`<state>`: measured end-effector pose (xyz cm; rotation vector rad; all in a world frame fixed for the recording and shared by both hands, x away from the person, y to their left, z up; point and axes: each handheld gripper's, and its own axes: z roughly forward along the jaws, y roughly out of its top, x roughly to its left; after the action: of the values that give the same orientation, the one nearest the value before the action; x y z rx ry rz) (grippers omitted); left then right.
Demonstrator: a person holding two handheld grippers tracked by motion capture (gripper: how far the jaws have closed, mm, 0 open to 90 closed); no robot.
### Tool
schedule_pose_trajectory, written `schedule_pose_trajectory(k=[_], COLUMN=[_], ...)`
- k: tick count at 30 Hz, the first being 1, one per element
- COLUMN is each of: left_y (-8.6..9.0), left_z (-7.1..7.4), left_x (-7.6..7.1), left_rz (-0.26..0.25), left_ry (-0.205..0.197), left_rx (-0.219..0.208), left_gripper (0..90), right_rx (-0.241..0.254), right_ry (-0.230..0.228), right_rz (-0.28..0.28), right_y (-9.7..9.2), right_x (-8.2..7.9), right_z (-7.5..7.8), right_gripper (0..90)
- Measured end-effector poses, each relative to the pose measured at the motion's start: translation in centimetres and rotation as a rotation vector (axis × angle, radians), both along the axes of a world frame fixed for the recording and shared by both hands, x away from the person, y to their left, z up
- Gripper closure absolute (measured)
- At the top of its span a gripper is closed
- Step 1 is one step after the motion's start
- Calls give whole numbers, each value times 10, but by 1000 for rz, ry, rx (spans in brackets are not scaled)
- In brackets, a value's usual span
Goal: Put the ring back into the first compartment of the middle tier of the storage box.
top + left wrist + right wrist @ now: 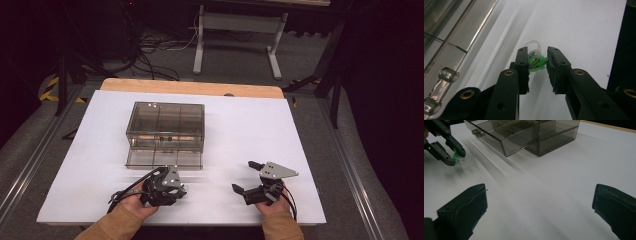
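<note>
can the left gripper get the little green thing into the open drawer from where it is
Probably yes. The left gripper is clamped on the small green piece, and the open drawer of the smoky clear box lies just ahead, with nothing visible between them.

Drawer box (165,120): smoky clear glossy plastic. Table (260,130): matt white sheet, wood edge. Trinket (537,63): green glossy plastic.

Box on the table, grippers at the near edge

A drawer box (165,126) stands on the table (250,130), left of its middle, with its bottom drawer (164,159) pulled out toward the near side. Just near of the drawer sits the left gripper (167,172), a small charm (537,63) between its jaws. The right gripper (245,176) lies well to the right, near the table's near edge.
</note>
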<state>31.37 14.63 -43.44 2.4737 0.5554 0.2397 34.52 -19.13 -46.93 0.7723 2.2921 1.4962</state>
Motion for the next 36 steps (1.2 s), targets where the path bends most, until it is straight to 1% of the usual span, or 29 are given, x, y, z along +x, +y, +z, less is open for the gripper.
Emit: schedule_pose_trajectory(k=[5,8,12,15,16,21,25,27,31,32,36], left_y=[2,2,5,7,9,12,14,17,20,21,23], left_z=[6,7,12,14,15,18,22,25,27,28,31], left_x=[-1,-1,-1,0,1,1,2,3,4,4,5], left_rz=[2,1,6,9,13,23,26,32,37,38,43], left_ry=[-4,-7,-16,-13,-14,-17,-30,-31,-39,-37,-42], left_rx=[-20,-18,-41,-51,-63,-73,-77,-90,-94,-101,-103], left_gripper=[722,722,722,722,722,722,722,722,722,722,722], right_rx=[4,4,3,1,0,0,1,0,1,1,3], right_ry=[0,0,0,1,-1,-1,0,-1,0,0,1], right_rz=[0,0,0,0,-1,0,0,0,0,-1,-2], right_y=[0,0,0,0,0,0,0,0,0,0,0], right_x=[0,0,0,0,0,0,0,0,0,0,0], right_z=[0,0,0,0,0,0,0,0,0,0,0], right_gripper=[0,0,0,0,0,0,0,0,0,0,0])
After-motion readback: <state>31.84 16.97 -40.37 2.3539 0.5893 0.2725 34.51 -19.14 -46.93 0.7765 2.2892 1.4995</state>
